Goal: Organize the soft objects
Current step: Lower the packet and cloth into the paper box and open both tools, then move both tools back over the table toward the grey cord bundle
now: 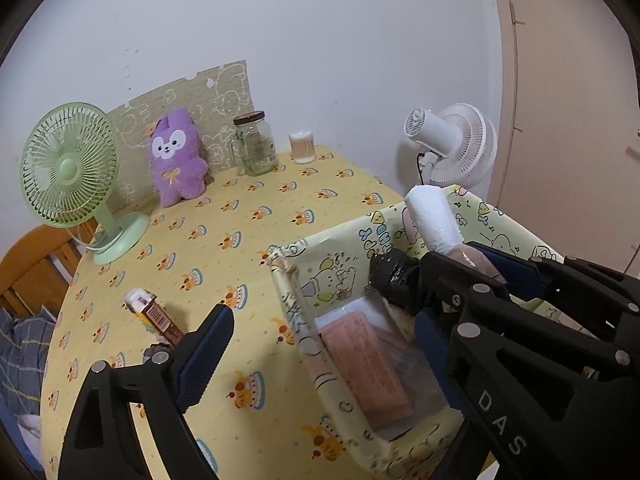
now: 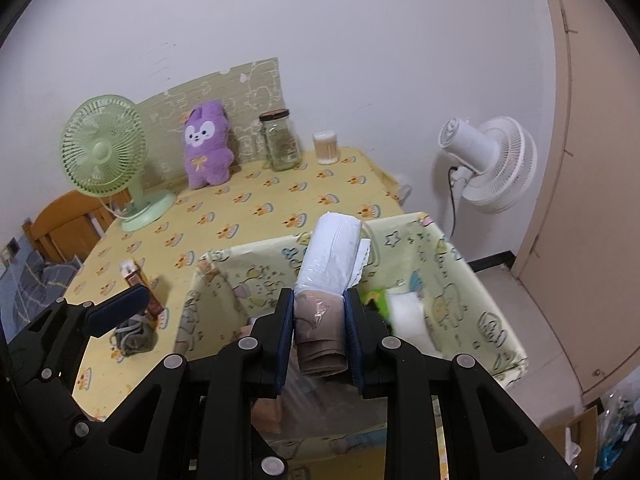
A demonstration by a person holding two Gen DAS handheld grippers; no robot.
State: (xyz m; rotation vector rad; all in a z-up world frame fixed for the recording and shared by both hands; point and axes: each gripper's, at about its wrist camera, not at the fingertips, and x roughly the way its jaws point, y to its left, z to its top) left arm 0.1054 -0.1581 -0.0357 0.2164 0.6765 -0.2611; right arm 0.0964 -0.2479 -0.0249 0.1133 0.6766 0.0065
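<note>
My right gripper (image 2: 319,300) is shut on a rolled bundle (image 2: 332,256), white plastic at its far end and brown at the near end, and holds it over the cartoon-print fabric basket (image 2: 460,276). In the left wrist view the same bundle (image 1: 432,220) sticks up above the basket (image 1: 296,312). My left gripper (image 1: 320,320) stands open across the basket's left wall, with nothing pinched. A pink packet (image 1: 364,364) lies inside the basket, and a black plastic-wrapped lump (image 1: 394,280) sits by the right gripper. A grey soft item (image 2: 134,336) lies on the table left of the basket.
The yellow tablecloth (image 1: 240,216) carries a purple plush (image 1: 176,156), a green desk fan (image 1: 72,172), a glass jar (image 1: 256,144), a cotton swab tub (image 1: 302,148) and a brown carton (image 1: 156,316). A white floor fan (image 2: 488,164) stands beyond the table's right edge.
</note>
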